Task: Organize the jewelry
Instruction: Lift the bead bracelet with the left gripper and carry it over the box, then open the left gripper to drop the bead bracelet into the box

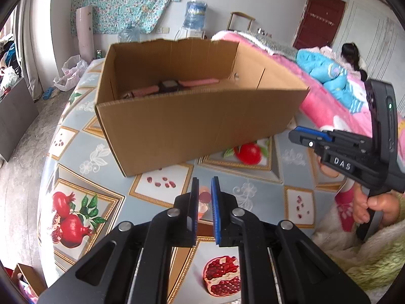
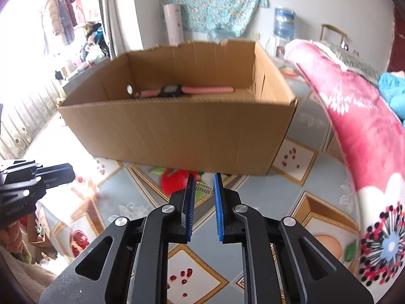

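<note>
Black grippers: left (image 1: 205,190) and right (image 2: 204,186) have blue-padded jaws, silver pivot screws, white "DAS" lettering, a green light; bare hand (image 1: 372,209), fuzzy green sleeve (image 1: 374,261).

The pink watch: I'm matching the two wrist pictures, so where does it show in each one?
Left wrist view: the pink watch lies inside the cardboard box, seen over the near wall, above centre.
Right wrist view: the pink watch lies in the same box, above centre, strap stretching right.
Shared landmark: the water jug against the far wall.
</note>
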### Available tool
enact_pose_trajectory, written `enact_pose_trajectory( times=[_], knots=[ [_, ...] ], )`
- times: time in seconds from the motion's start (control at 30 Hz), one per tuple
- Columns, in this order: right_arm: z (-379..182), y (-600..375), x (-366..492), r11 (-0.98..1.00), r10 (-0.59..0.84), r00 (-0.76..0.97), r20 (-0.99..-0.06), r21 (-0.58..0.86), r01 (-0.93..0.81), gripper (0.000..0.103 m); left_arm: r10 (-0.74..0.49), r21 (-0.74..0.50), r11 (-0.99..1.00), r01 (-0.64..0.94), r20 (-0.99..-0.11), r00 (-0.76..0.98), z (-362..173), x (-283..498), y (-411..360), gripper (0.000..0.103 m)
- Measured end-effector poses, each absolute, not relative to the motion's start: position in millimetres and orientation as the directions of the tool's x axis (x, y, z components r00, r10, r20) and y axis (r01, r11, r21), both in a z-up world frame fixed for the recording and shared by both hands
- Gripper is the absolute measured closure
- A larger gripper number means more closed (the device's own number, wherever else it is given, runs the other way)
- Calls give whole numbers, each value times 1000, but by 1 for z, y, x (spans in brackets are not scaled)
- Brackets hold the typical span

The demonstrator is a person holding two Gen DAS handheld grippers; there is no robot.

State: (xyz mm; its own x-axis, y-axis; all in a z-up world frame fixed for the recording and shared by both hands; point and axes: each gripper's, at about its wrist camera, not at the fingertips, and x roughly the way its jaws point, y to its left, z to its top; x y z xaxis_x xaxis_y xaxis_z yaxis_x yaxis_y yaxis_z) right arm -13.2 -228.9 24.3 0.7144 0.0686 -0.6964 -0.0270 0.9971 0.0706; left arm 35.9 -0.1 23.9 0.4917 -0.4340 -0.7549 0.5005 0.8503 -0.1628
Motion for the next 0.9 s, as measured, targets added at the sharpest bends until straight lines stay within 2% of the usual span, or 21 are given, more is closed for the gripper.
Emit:
enact_pose_trajectory(
  times=[0.2,0.4,0.53,0.67,0.9],
  knots=[
    [61,-226,-19,995,104,778,-620,68,-79,90,-525,-226,815,533,-676,517,69,34,4,94],
    [107,-231,-7,985,172,843,-510,81,-153,90,-625,-243,751,615,-563,541,127,42,1,94],
    [128,-238,19,976,219,857,-467,94,-198,90,-645,-233,737,634,-522,558,151,63,-9,94],
    [127,-251,57,964,264,821,-506,124,-233,90,-661,-251,725,642,-517,544,151,89,-26,94],
    [93,-270,131,950,304,670,-678,159,-270,90,-688,-377,692,616,-605,402,112,148,-66,94]
  ],
)
